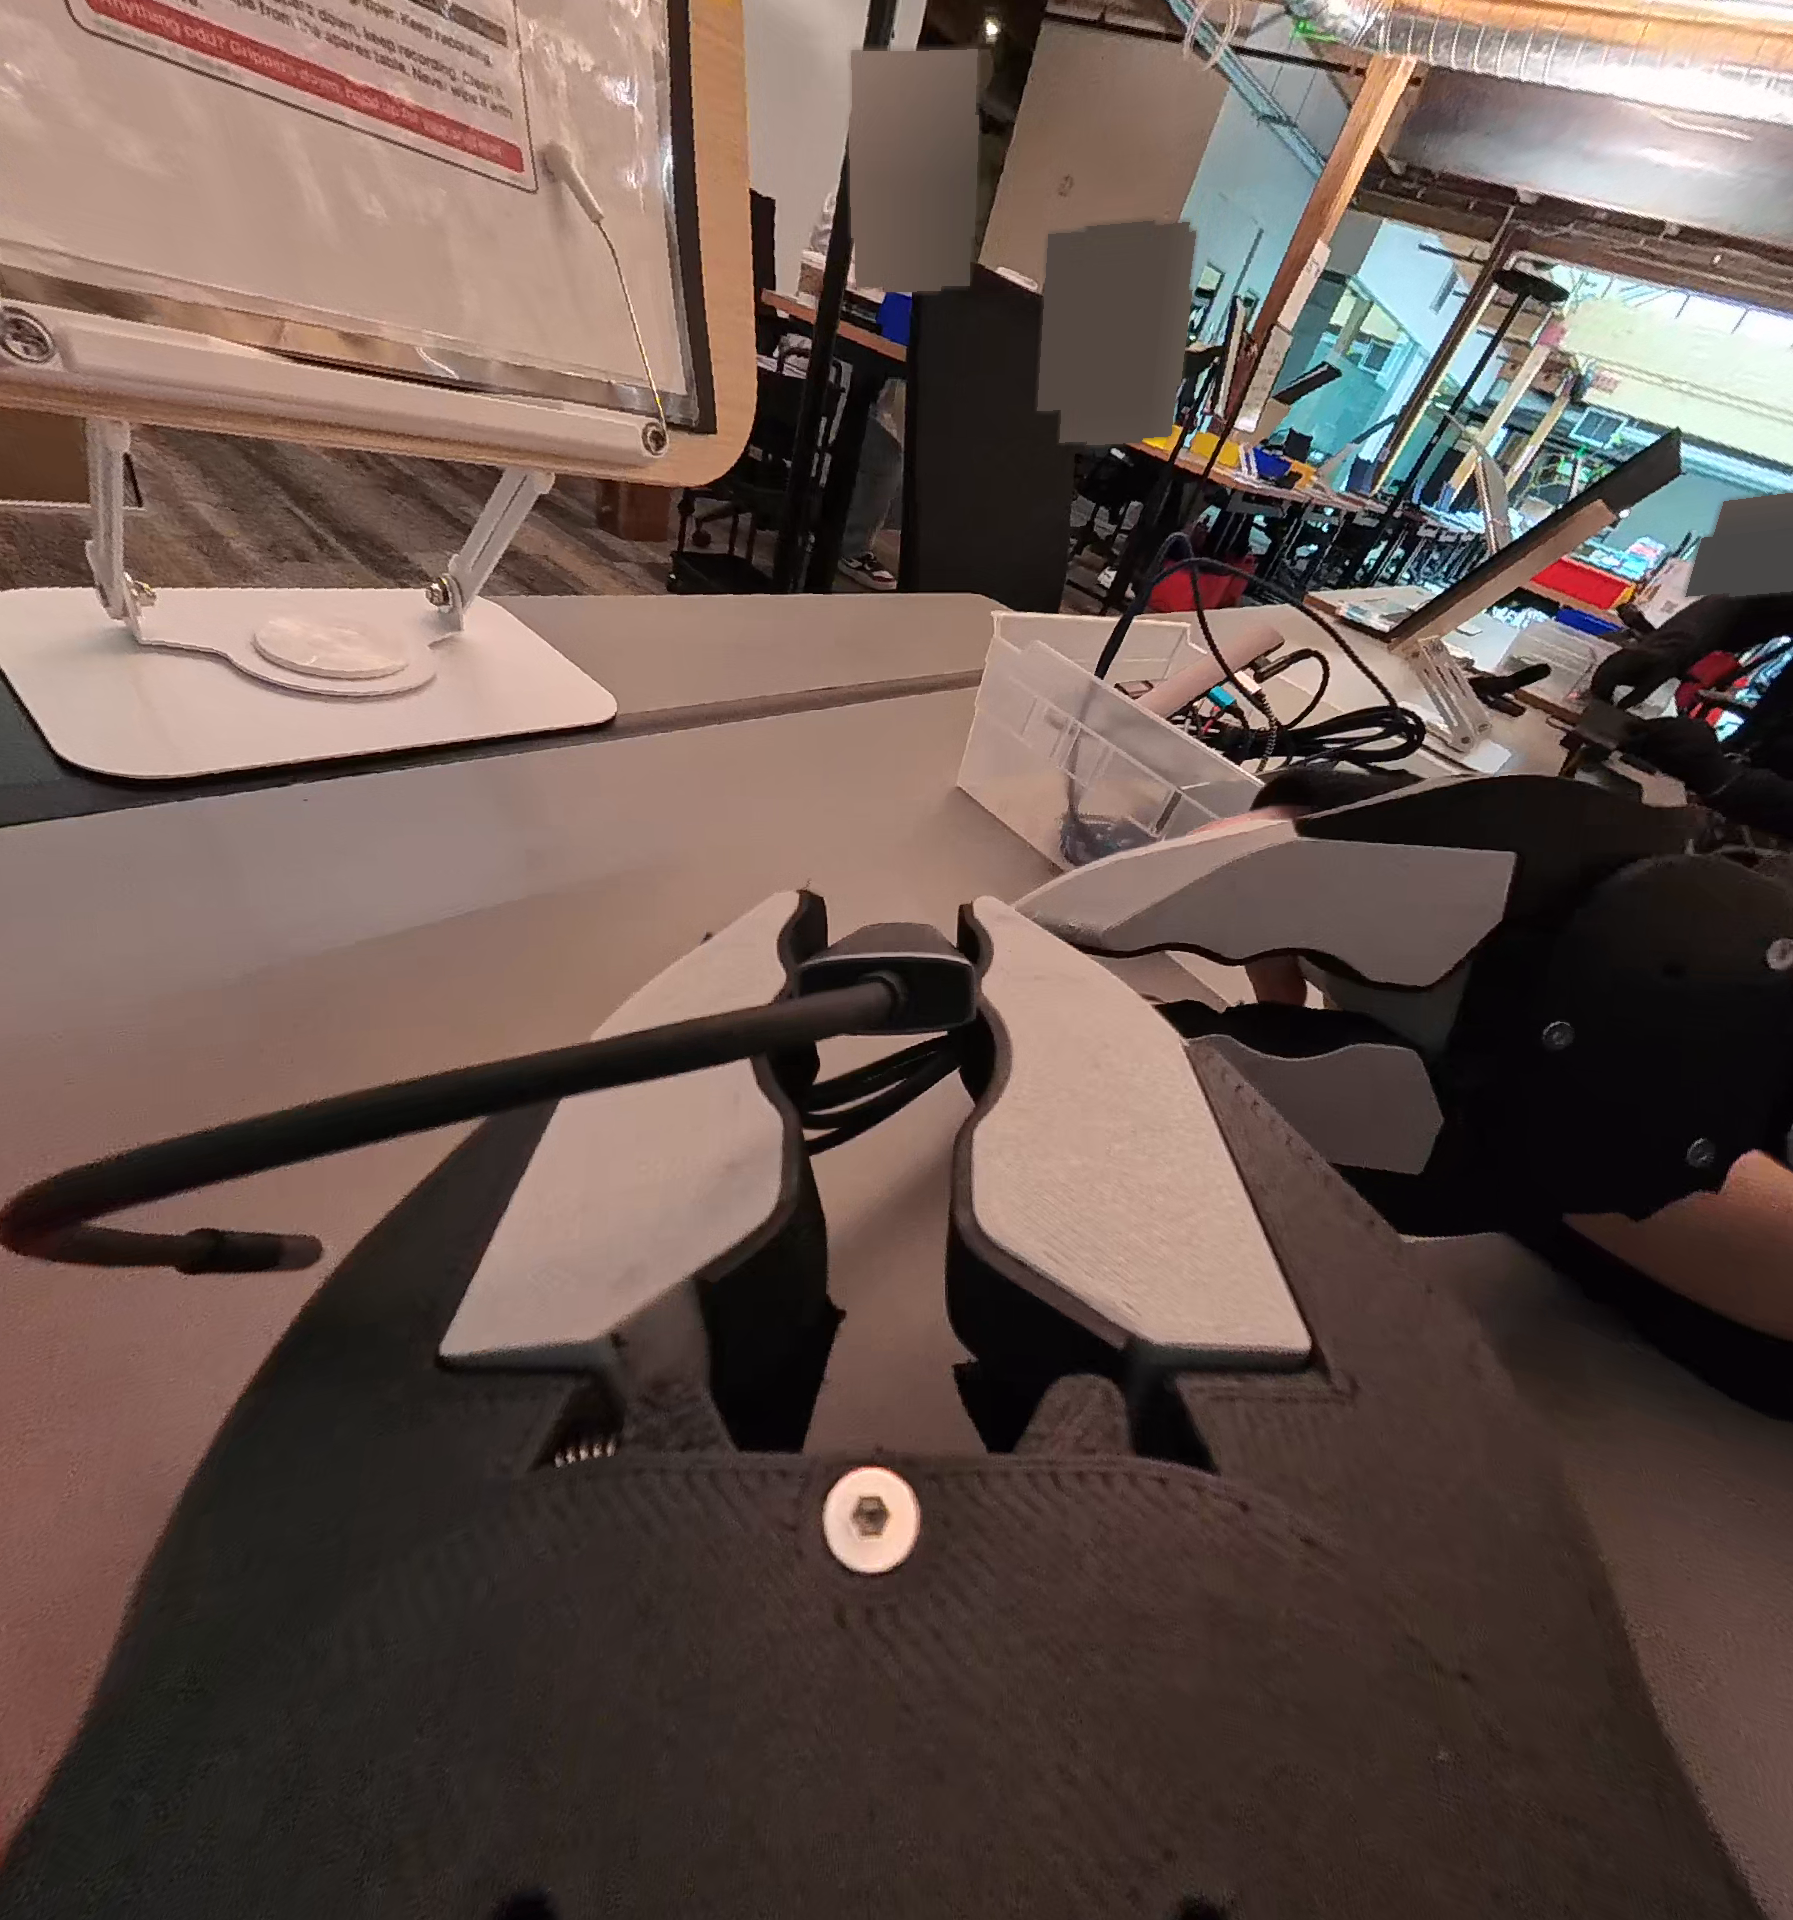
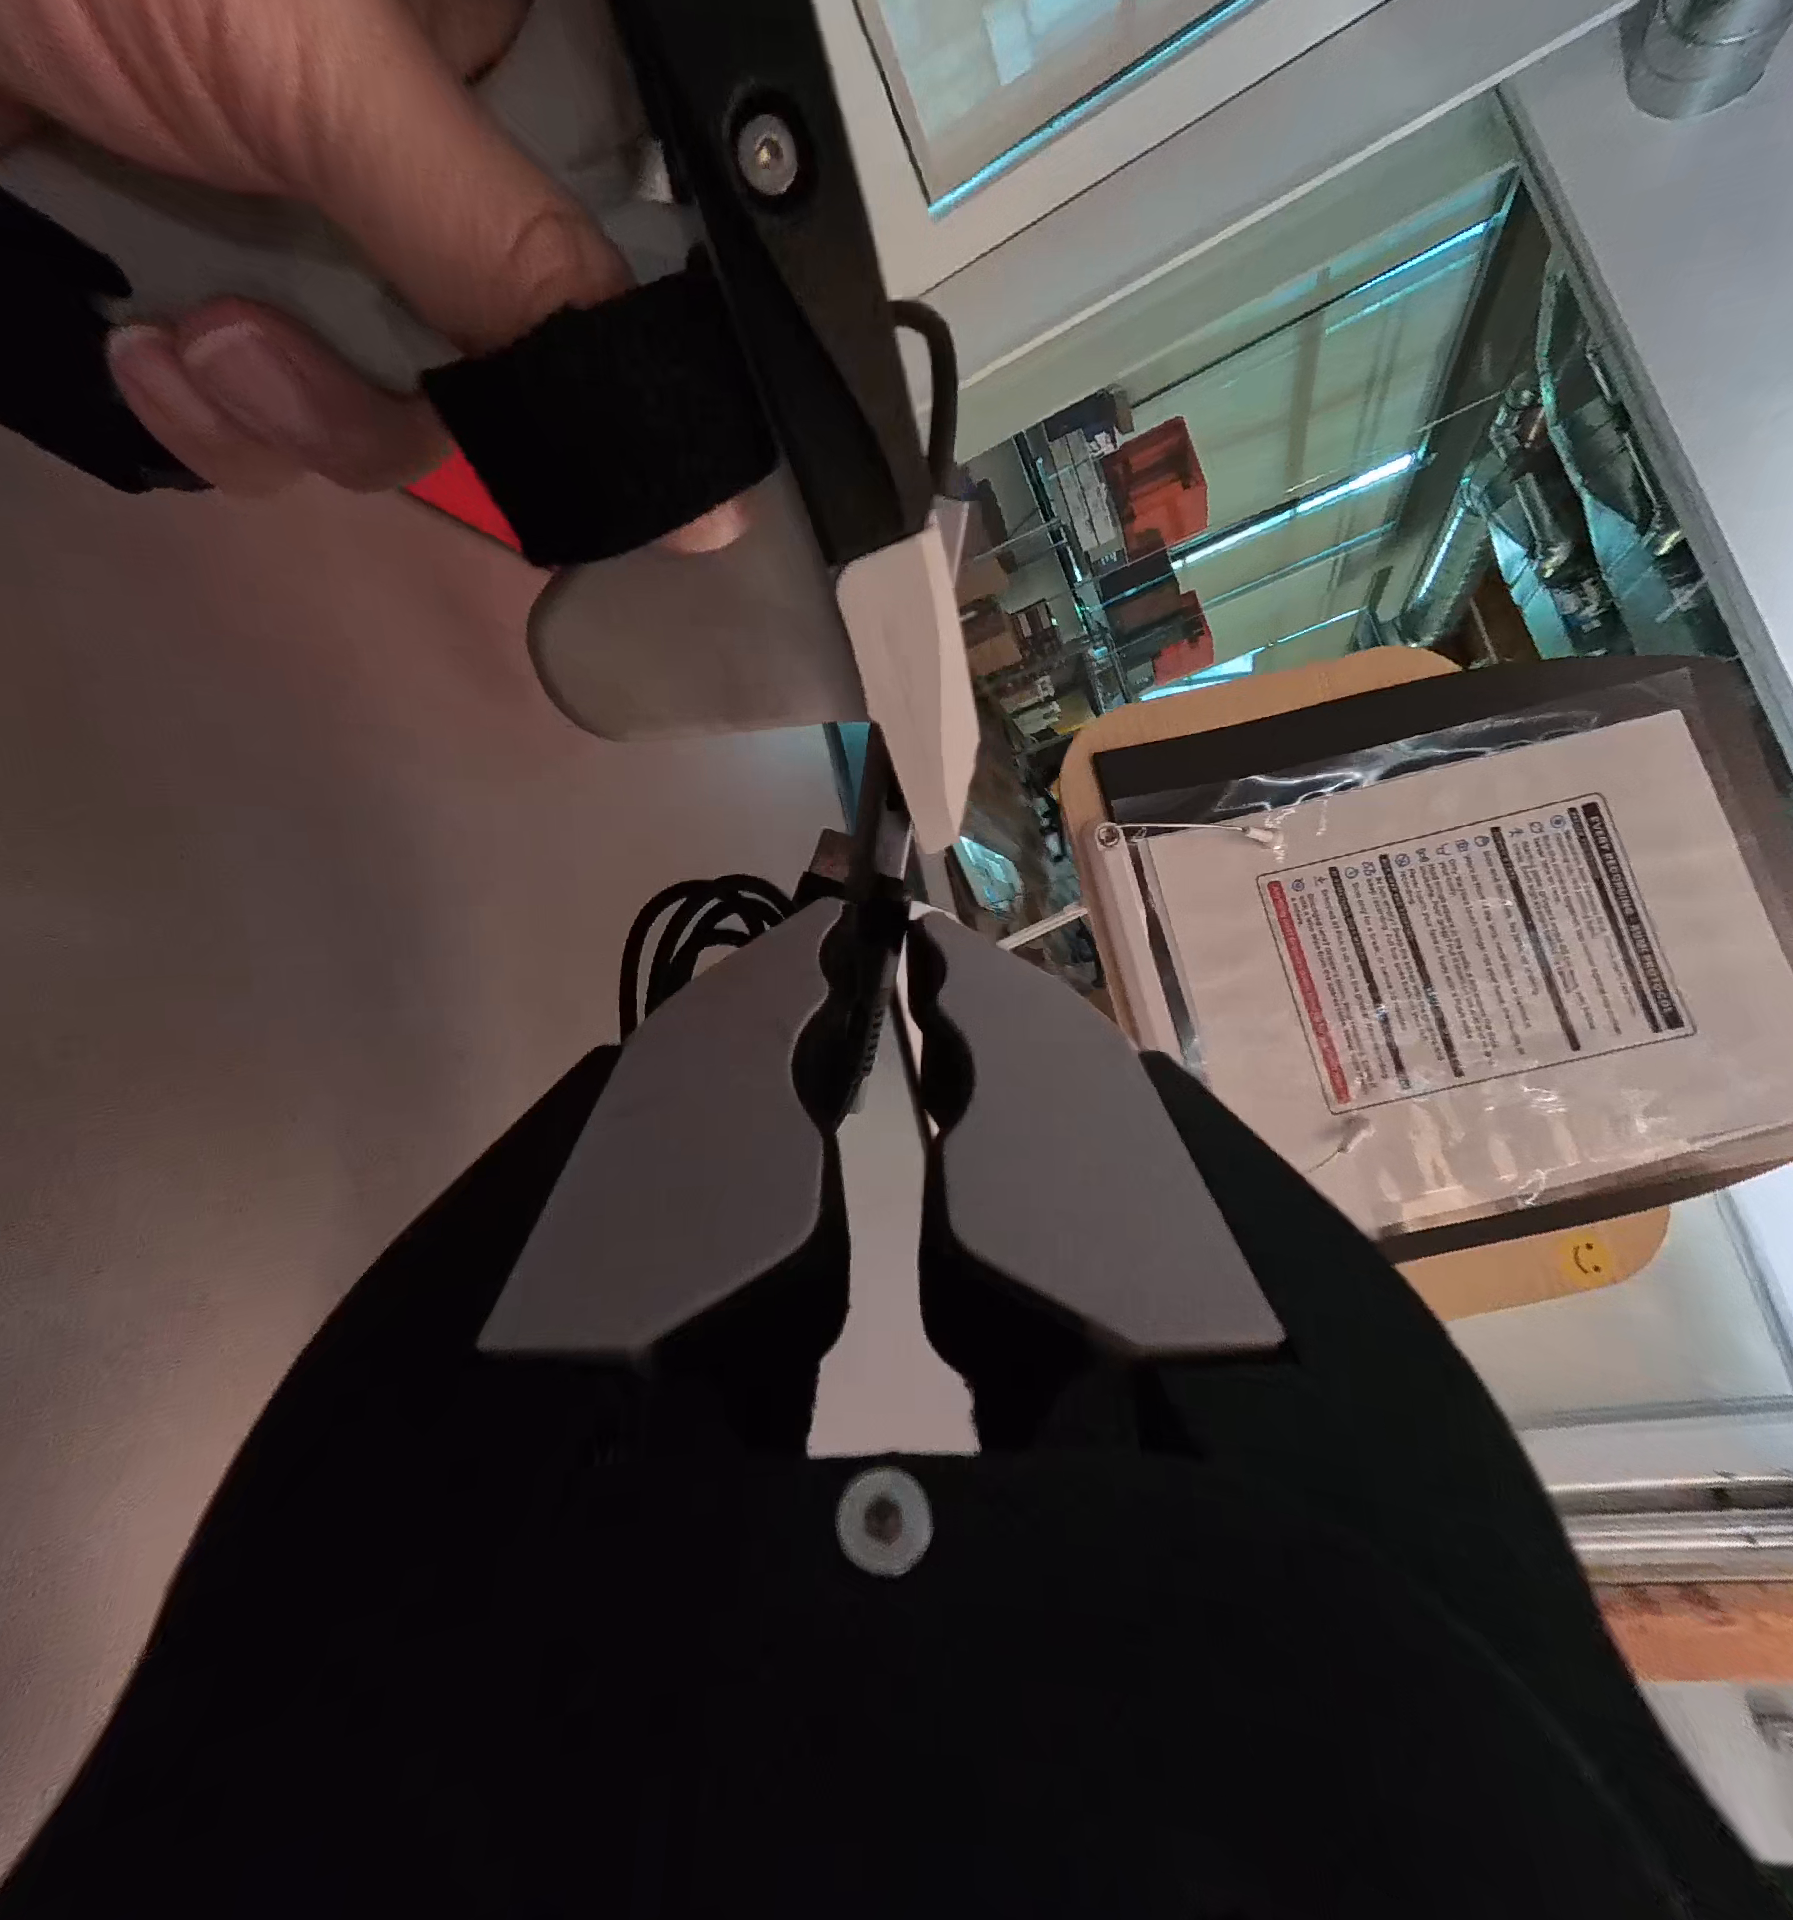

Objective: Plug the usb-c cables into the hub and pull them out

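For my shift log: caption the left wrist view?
Left gripper clamps dark grey hub; right gripper alongside.

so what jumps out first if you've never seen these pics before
In the left wrist view, the left tool is shut on a small dark hub just above the grey table, with its black cable curving off to the left. The right tool comes in from the right, shut on a thin black cable plug. Behind stands a white document stand.

matt grey table (image 1: 352,914), glossy dark hub (image 1: 887,971)
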A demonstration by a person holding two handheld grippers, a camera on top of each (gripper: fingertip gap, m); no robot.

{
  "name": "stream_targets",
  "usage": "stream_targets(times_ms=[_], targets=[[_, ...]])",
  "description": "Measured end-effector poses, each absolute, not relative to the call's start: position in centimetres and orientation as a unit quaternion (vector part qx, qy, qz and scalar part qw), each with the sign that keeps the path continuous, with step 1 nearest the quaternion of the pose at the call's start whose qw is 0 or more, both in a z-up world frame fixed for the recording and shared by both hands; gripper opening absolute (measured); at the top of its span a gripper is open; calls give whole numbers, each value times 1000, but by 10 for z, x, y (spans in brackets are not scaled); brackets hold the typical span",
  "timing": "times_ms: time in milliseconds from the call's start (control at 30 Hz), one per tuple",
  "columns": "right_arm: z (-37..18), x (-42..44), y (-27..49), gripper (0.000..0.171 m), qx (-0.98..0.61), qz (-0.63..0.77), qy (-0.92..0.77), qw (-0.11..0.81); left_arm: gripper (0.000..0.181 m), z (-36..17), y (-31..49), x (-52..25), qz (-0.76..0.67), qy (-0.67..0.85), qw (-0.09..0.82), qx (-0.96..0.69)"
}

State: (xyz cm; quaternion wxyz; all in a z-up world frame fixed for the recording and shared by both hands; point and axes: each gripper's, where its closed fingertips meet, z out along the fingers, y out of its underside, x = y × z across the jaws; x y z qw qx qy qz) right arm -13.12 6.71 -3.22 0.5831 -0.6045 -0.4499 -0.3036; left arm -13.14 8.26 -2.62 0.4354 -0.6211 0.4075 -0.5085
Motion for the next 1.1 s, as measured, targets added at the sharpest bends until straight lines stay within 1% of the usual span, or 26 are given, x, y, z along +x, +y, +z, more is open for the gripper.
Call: stream_targets(times_ms=[167,300,467,600,733,1100], targets=[[-32,-132,66,8,-616,-266,-441,596,23,-26,81,-131,-510,411,433,-620],[-33,-133,66,8,-611,-281,-443,593,23,-28,81,-130,-509,412,430,-621],[-29,-132,63,8,-610,-267,-447,597,23,-26,76,-129,-539,411,400,-617],[-36,-128,65,8,-610,-294,-459,575,24,-34,77,-126,-522,410,407,-627],[-32,-128,64,8,-607,-287,-458,582,24,-31,75,-127,-542,403,396,-622],[-36,-127,66,8,-599,-310,-469,570,27,-27,72,-126,-532,407,413,-617]])
